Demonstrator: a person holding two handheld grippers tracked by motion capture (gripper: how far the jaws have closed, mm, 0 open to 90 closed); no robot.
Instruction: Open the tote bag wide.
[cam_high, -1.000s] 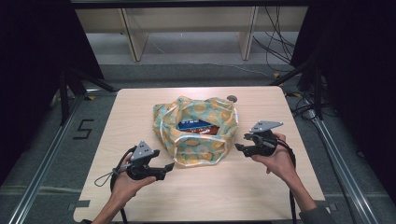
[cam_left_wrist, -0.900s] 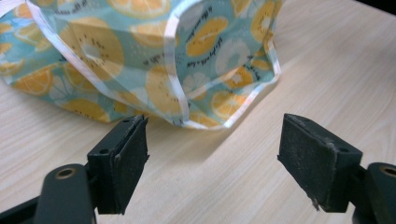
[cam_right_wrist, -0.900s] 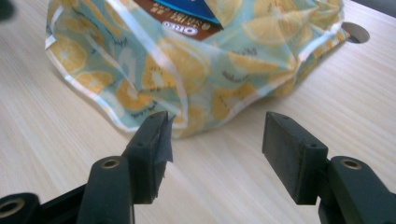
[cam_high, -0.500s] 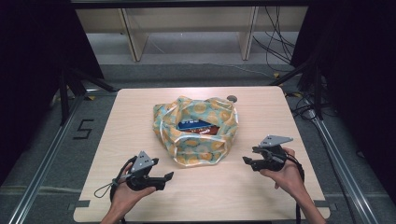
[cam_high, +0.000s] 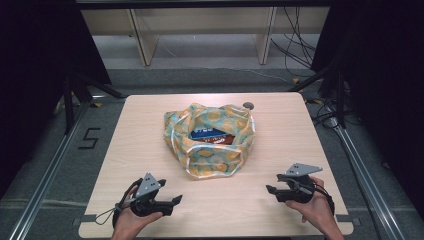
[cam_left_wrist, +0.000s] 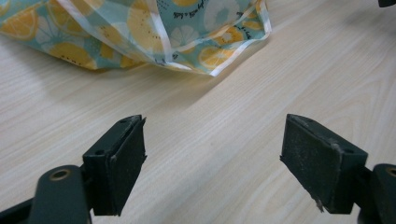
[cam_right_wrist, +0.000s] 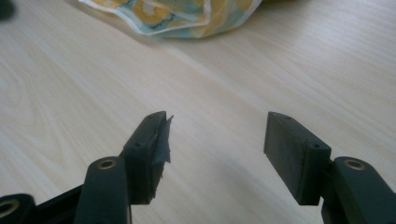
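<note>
Both grippers have been drawn back from the bag (cam_high: 210, 137) to the near edge of the table (cam_high: 280, 115) within the last second. The left gripper (cam_high: 172, 202) is held near-left of the bag, jaws spread wide with nothing between them. The right gripper (cam_high: 272, 190) is held near-right of the bag, jaws likewise wide and empty. The lemon-print bag lies crumpled at mid-table, mouth open, a blue packet (cam_high: 207, 134) seen inside. Beyond the bag, a small dark disc (cam_high: 248, 105) is noted. The retreat is judged a pause or completed handling.
</note>
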